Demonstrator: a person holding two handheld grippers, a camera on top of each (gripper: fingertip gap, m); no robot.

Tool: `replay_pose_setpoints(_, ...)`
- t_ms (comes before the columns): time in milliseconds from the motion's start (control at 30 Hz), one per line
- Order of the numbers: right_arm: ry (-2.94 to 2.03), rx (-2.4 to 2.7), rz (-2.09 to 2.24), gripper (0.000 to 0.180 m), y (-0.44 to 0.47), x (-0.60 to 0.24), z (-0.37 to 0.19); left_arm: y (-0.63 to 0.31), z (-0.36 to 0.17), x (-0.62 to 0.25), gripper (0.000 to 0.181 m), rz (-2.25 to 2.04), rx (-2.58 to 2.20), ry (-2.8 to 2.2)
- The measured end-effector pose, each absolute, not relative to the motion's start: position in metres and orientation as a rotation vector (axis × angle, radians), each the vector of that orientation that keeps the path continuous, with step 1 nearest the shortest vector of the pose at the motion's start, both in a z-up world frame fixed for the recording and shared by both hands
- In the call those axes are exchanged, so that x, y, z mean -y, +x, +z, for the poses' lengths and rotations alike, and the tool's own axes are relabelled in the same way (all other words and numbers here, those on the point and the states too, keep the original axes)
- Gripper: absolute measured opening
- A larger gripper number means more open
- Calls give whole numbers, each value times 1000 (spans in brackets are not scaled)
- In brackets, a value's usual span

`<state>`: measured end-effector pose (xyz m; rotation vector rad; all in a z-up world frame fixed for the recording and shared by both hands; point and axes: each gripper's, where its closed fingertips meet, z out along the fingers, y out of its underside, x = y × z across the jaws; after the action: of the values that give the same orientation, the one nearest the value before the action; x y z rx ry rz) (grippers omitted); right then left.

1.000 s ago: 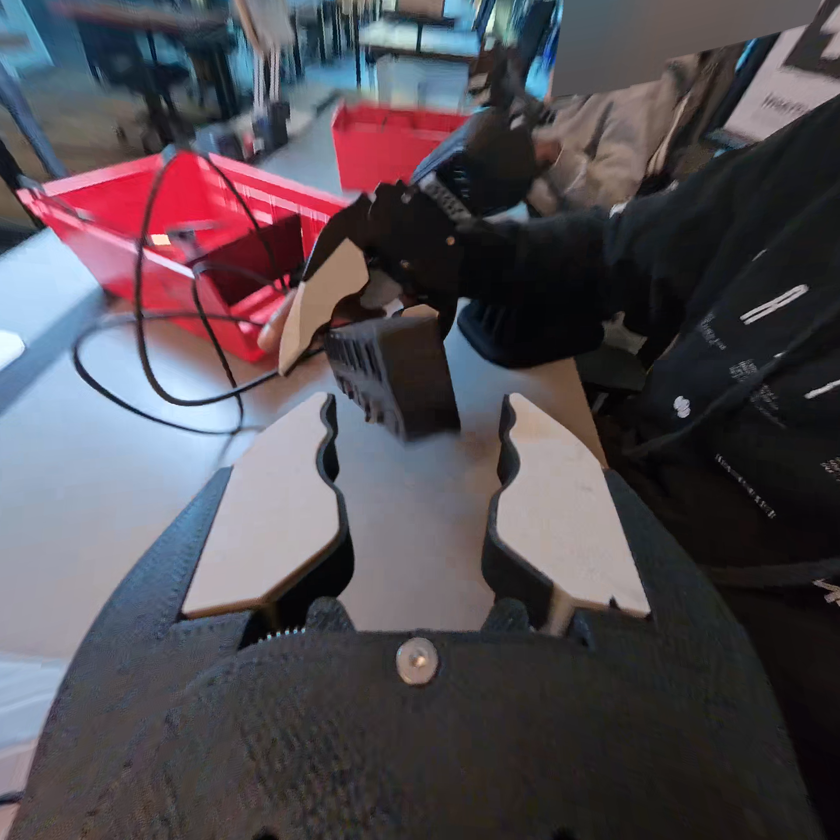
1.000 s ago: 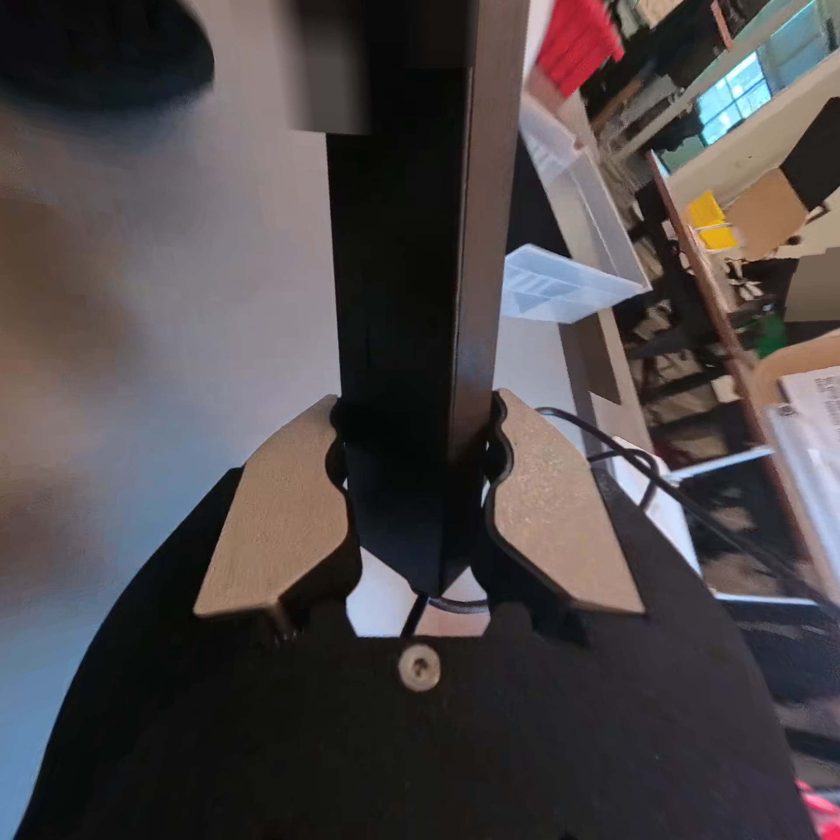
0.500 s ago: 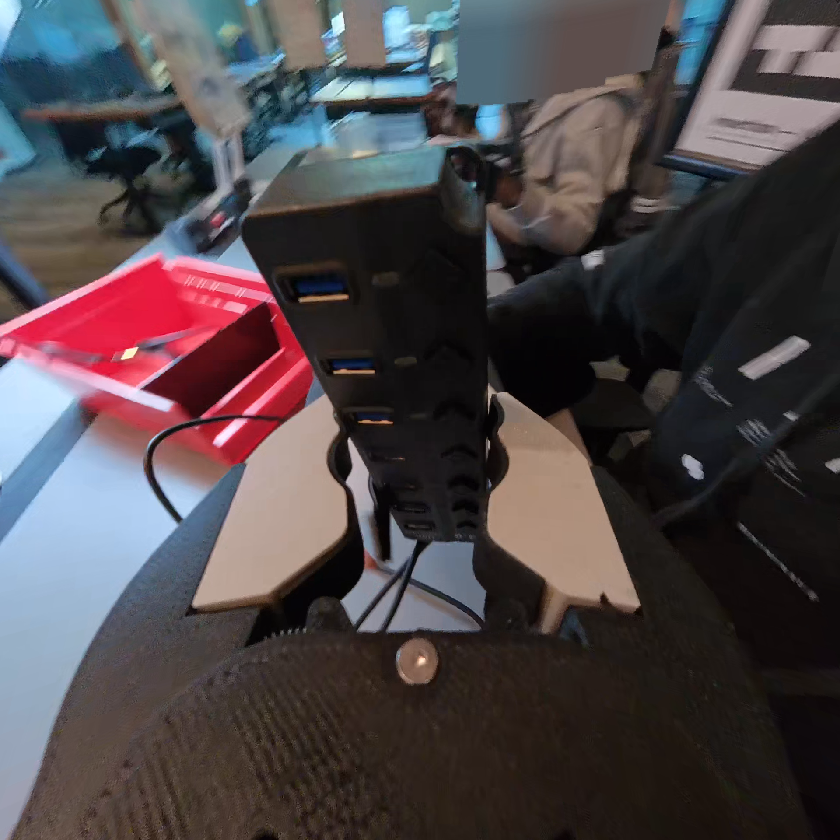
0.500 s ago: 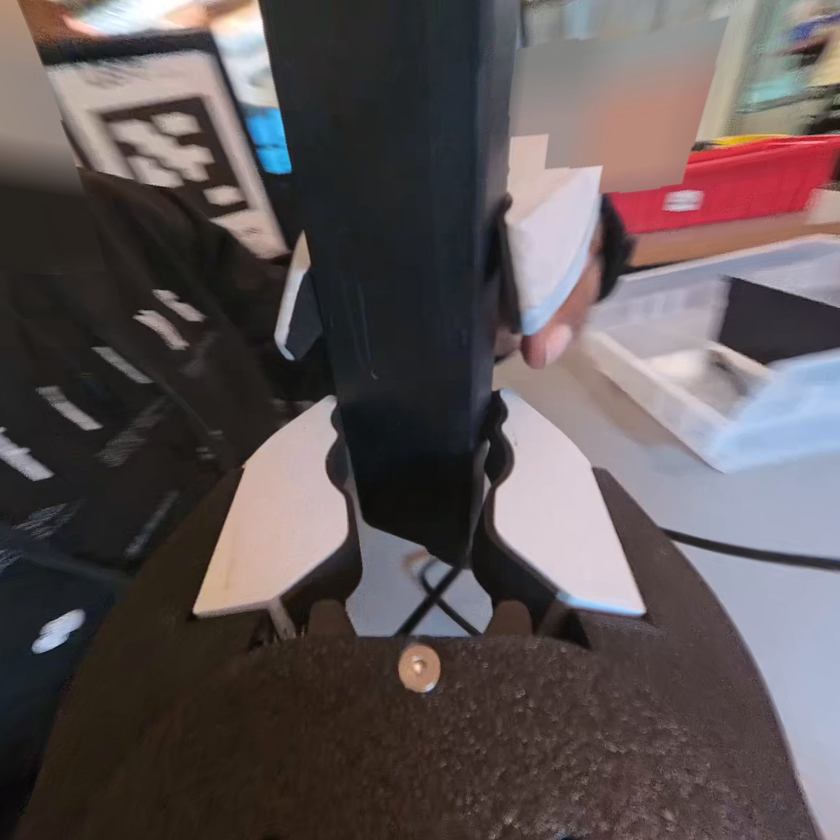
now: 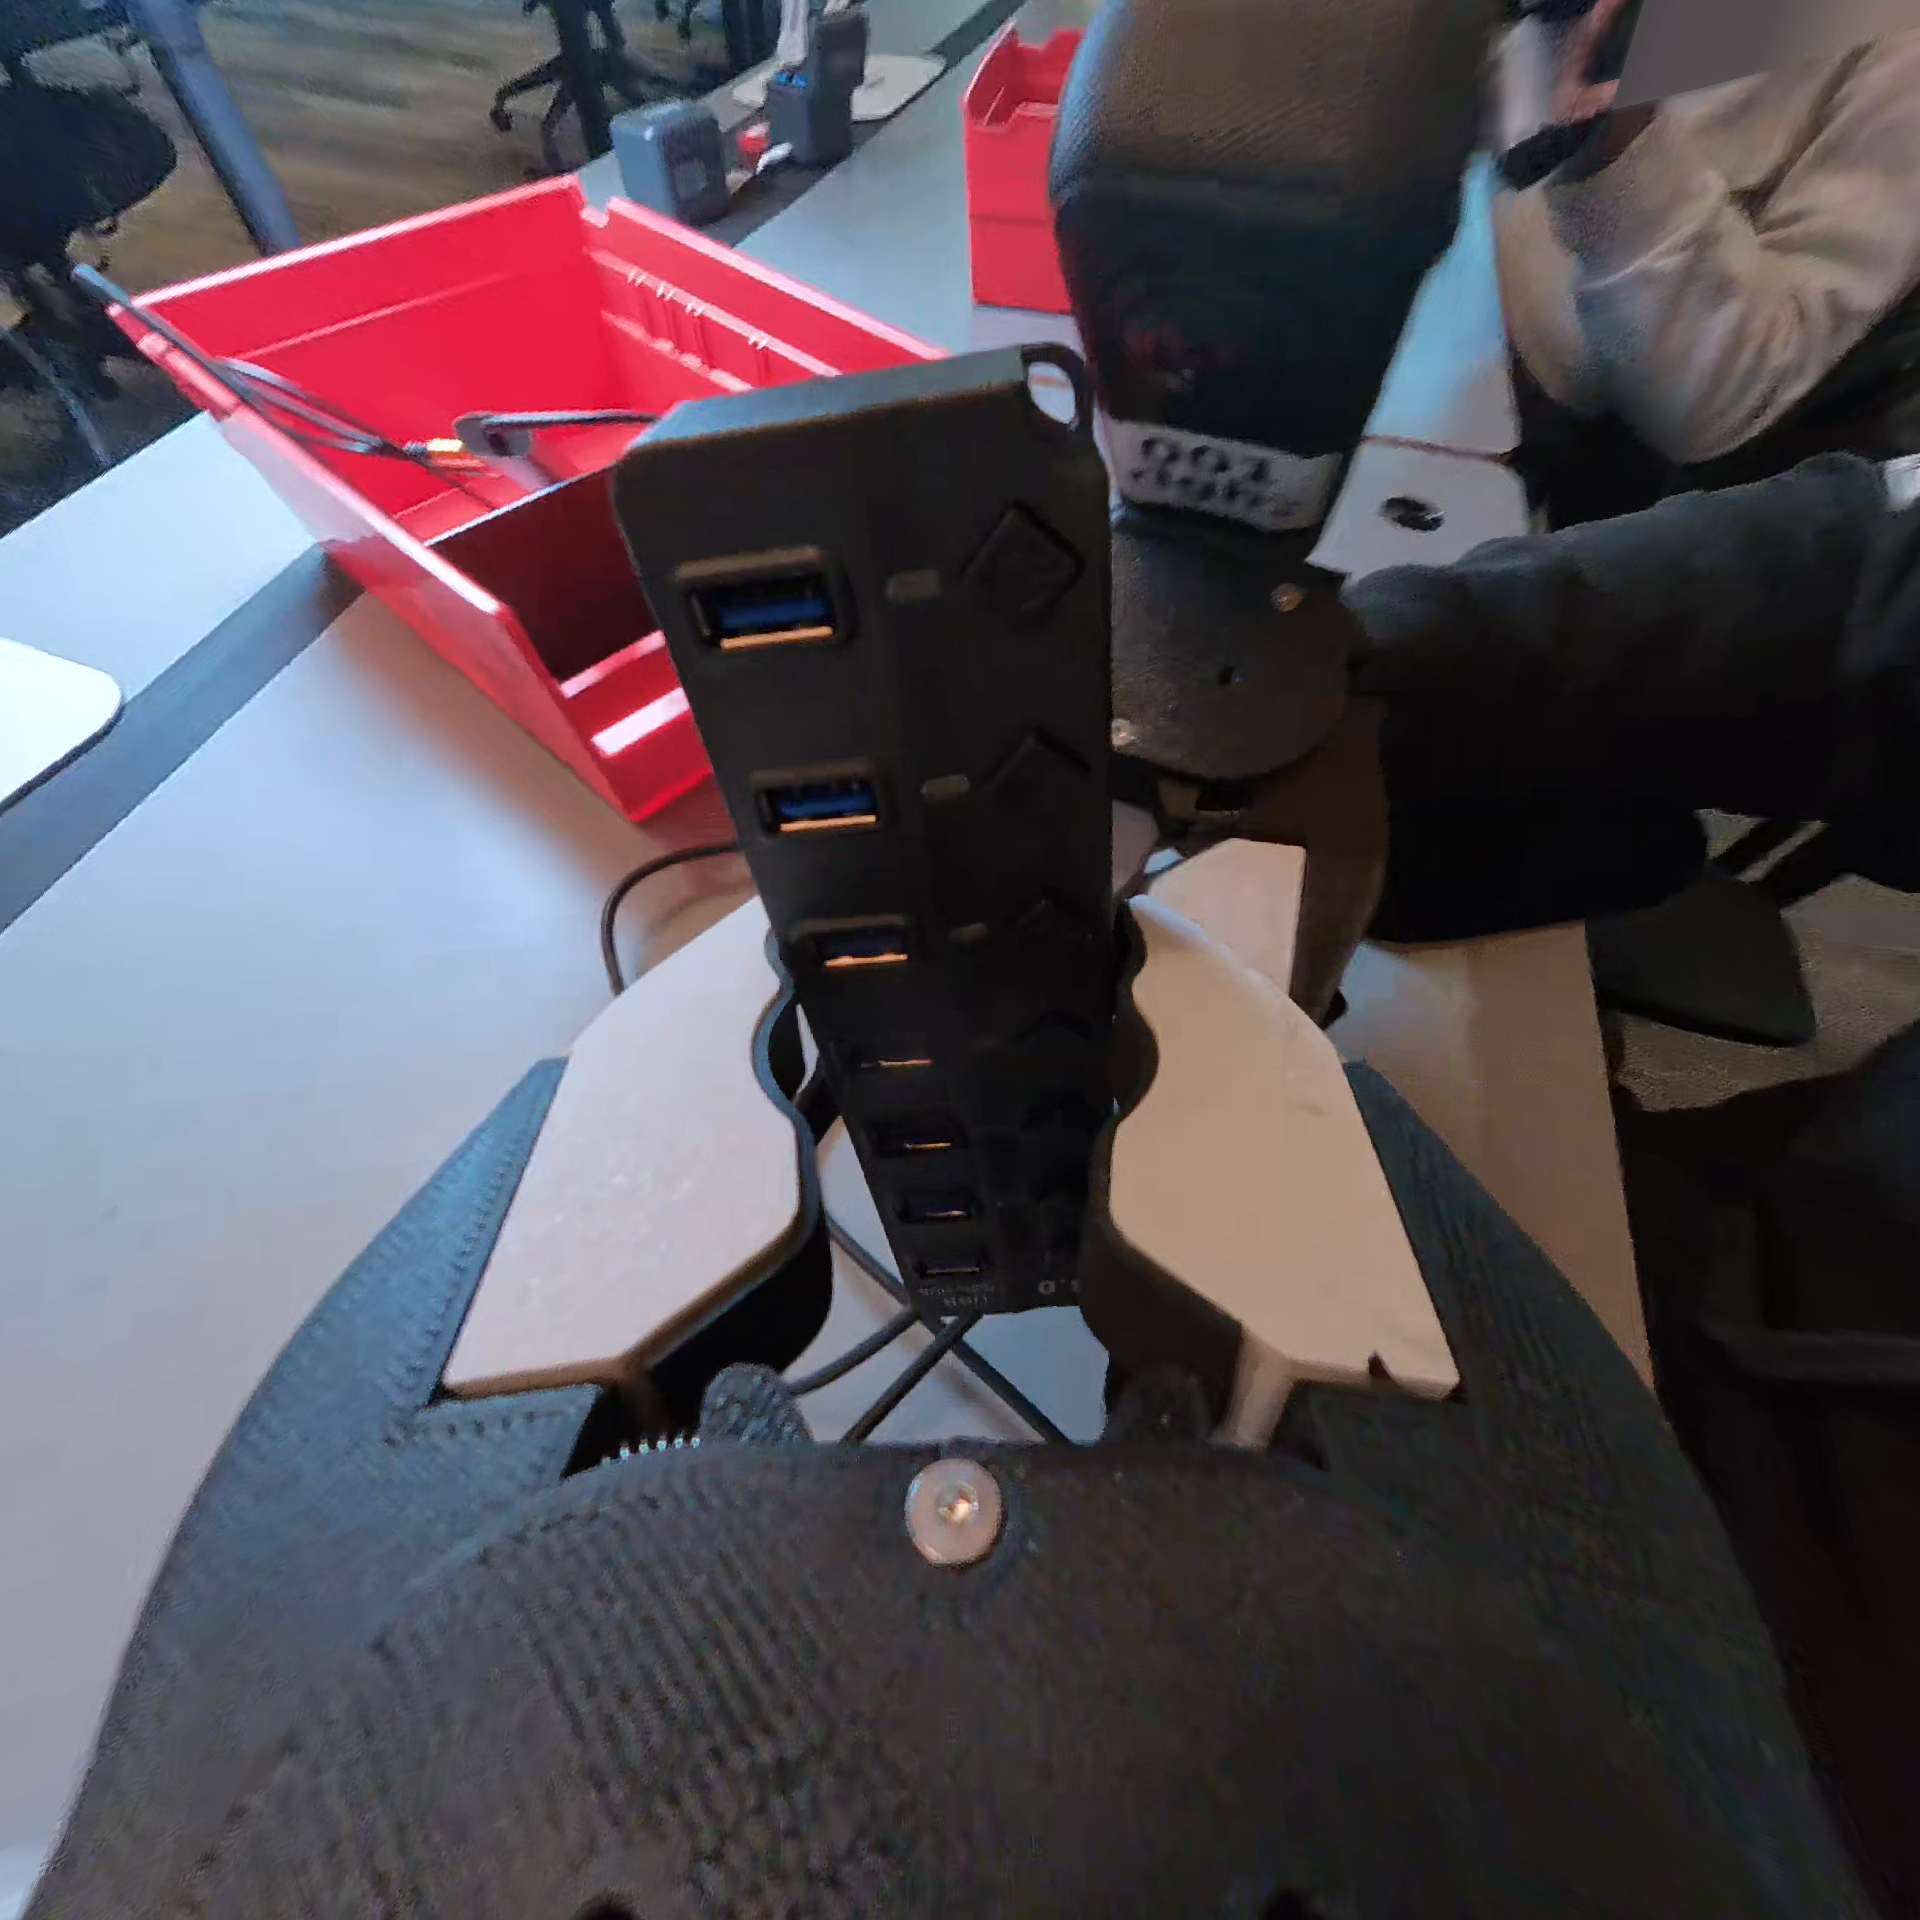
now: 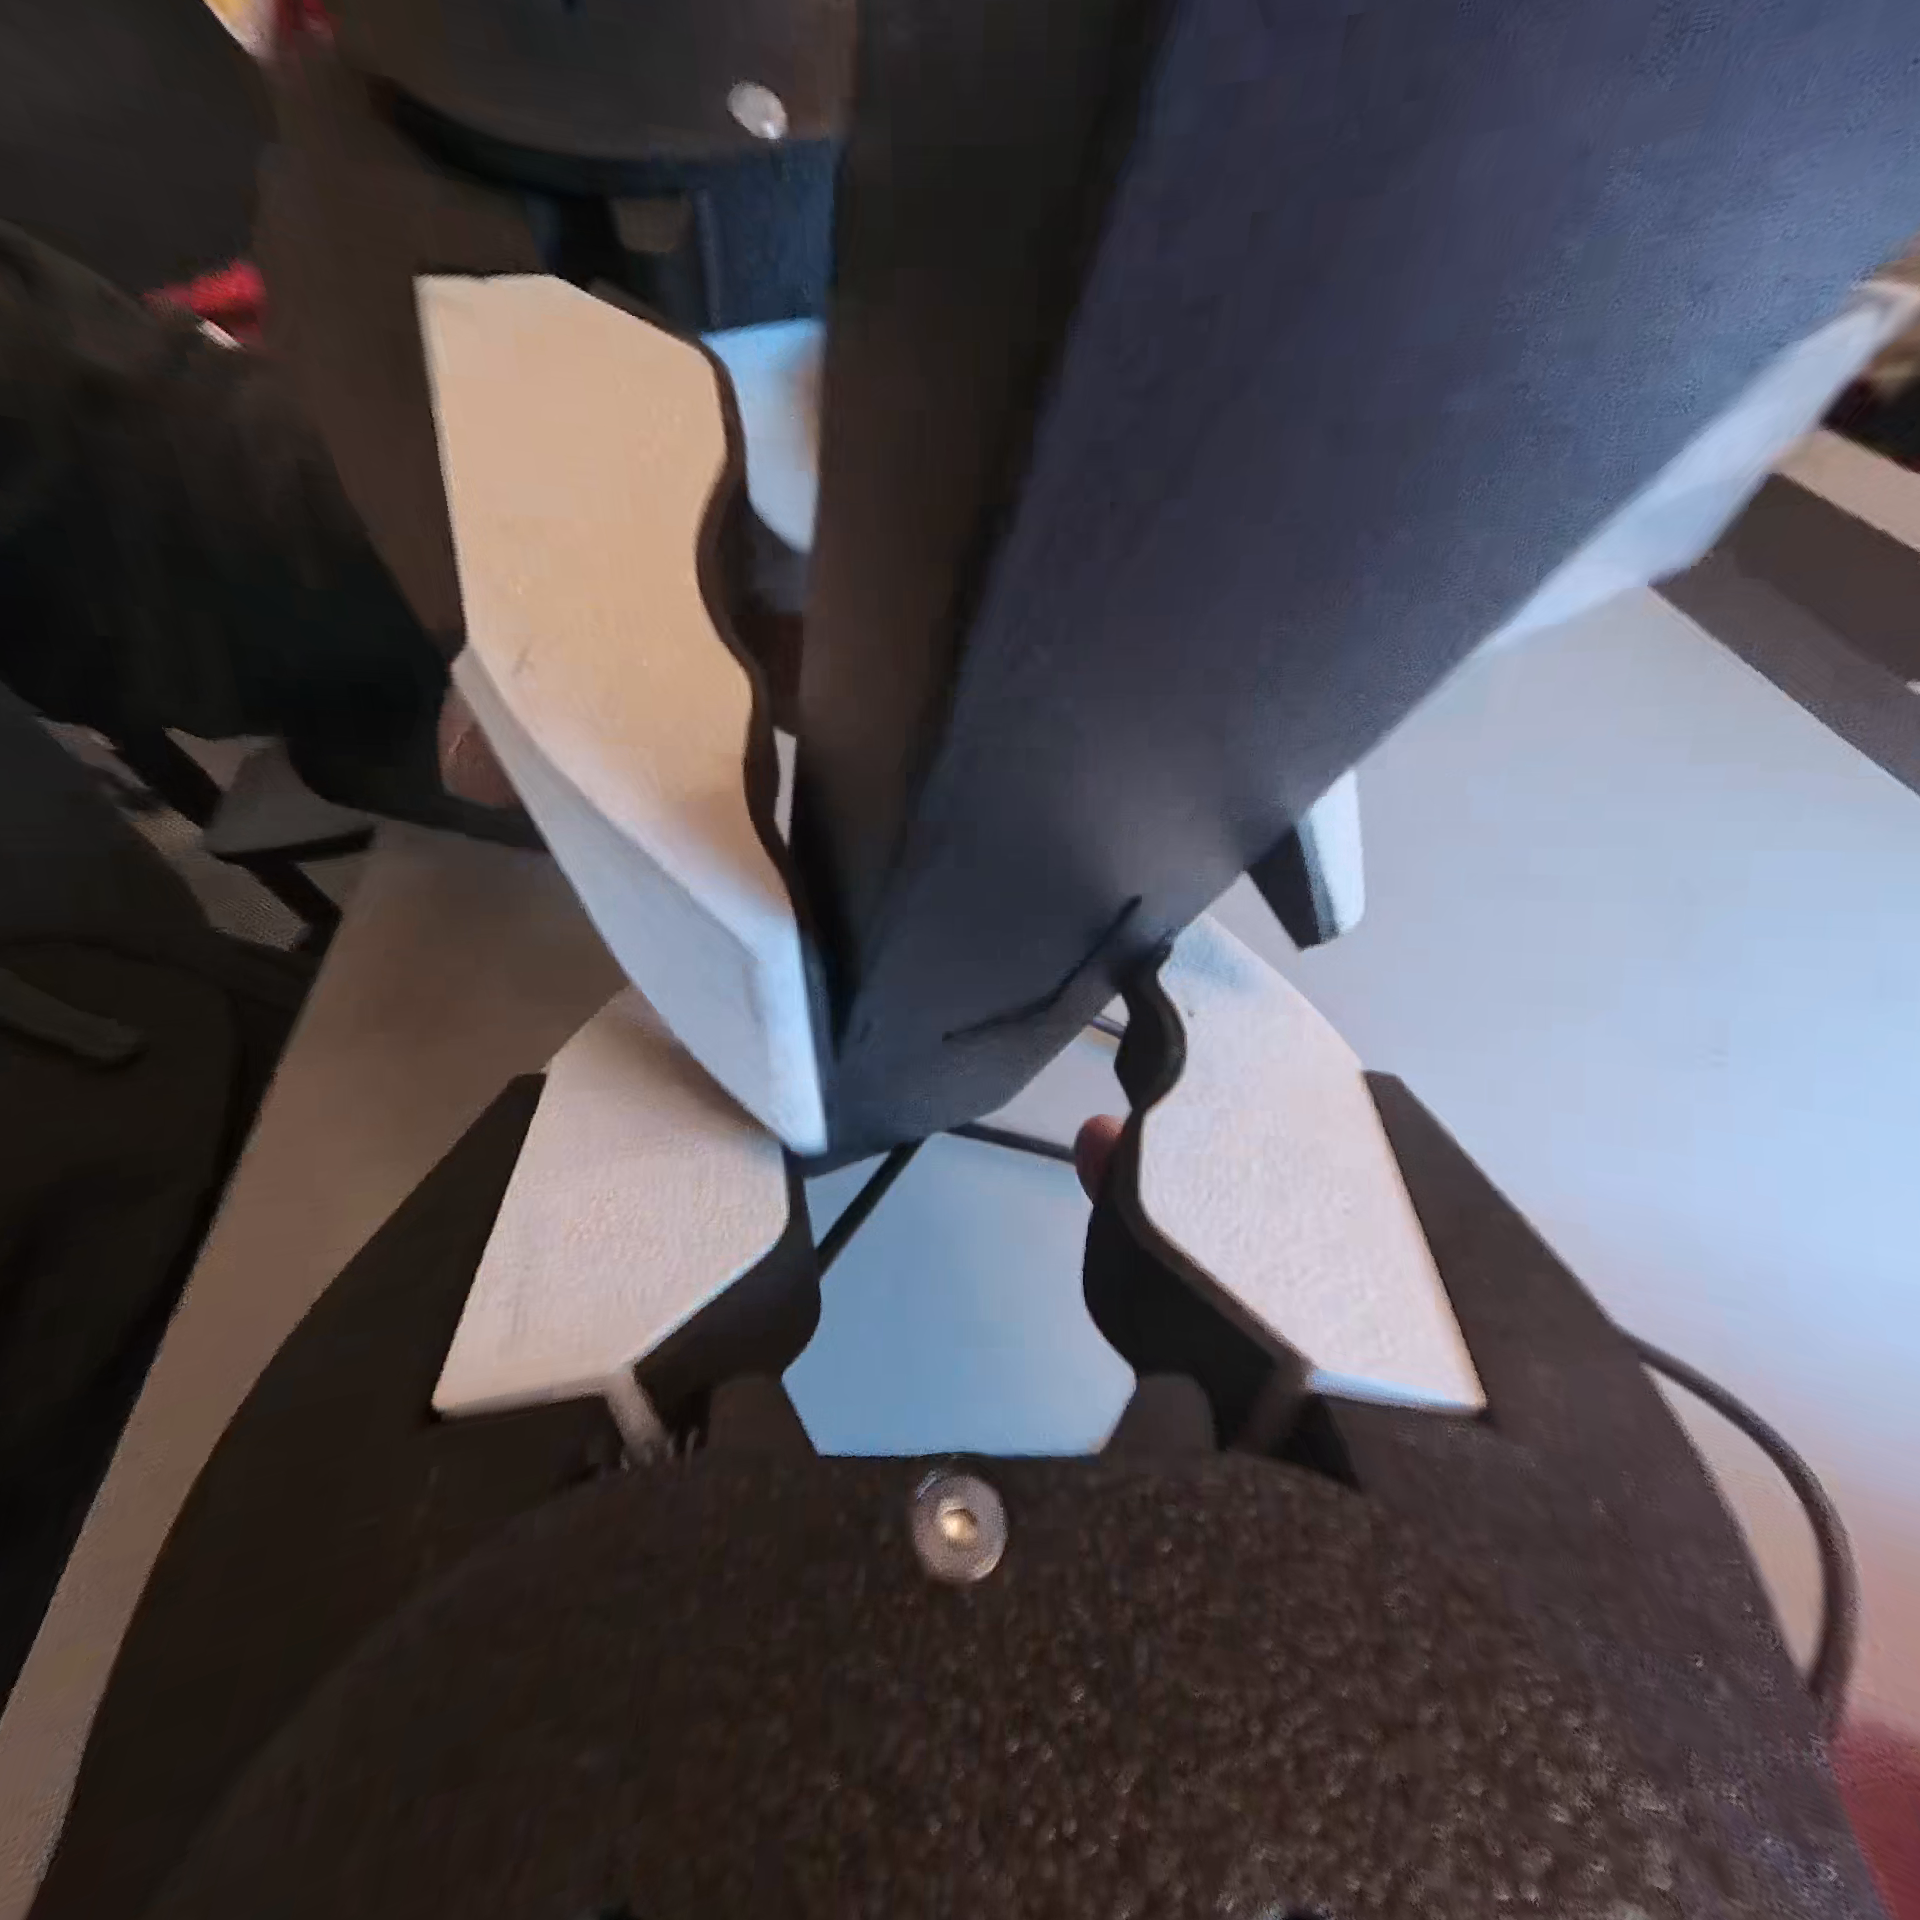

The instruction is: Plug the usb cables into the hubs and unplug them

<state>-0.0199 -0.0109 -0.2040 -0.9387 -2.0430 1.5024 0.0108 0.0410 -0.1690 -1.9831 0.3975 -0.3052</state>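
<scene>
Left wrist view gives us the clearest look: our left gripper [image 5: 951, 1049] is clamped on the lower part of a black USB hub [image 5: 894, 748], which stands nearly upright between the pale fingers [image 5: 655, 1174], its port face turned toward the camera. We count a column of ports down that face (the upper three show blue inserts), all of them unoccupied as far as we can see. Thin black cables [image 5: 914, 1361] trail from the hub's bottom end down over the grey table [image 5: 260, 987].

Behind the hub sits a red bin [image 5: 447, 343] with a dark cable lying inside it, and a second red bin [image 5: 1013, 177] stands farther back. Just to the right of the hub we see the right gripper [image 5: 1216, 883], held by a black-gloved hand [image 5: 1538, 727], its body close against the hub's edge.

Right wrist view is blurred and crowded. There the right gripper [image 6: 961, 1091] has its jaws spread apart, not closed on anything, with the hub's dark back [image 6: 1247, 468] looming just ahead of its tips. The left gripper's fingers [image 6: 603, 582] grip the hub from both sides in that picture.
</scene>
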Motion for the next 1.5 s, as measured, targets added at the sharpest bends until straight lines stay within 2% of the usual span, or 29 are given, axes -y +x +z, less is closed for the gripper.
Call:
replay_pose_setpoints(167,-905,1908,1702,61,-19,-2,-188,1,-158,-20,74,-449,-459,-1903)
replay_pose_setpoints(433,-796,1495,1824,61,-17,-22,-135,10,-199,-36,86,-516,-403,-1906)
replay_pose_setpoints(567,-780,1506,1791,61,-16,-20,-138,18,-198,-38,55,-420,-467,-1874)
replay_pose_setpoints(700,-818,1685,1775,63,-14,-18,-151,6,-202,-25,54,-372,-548,-1962)
replay_pose_setpoints(833,-858,1736,1745,79,-14,-22,-153,3,-210,-17,54,-355,-611,-2022)
replay_pose_setpoints(1000,-870,1728,1763,85,-17,-13,-157,11,-222,-18,54,-379,-610,-2090)
replay_pose_setpoints(1500,-919,1673,1857,82,-20,-14,-164,14,-232,-18,54,-477,-586,-2095)
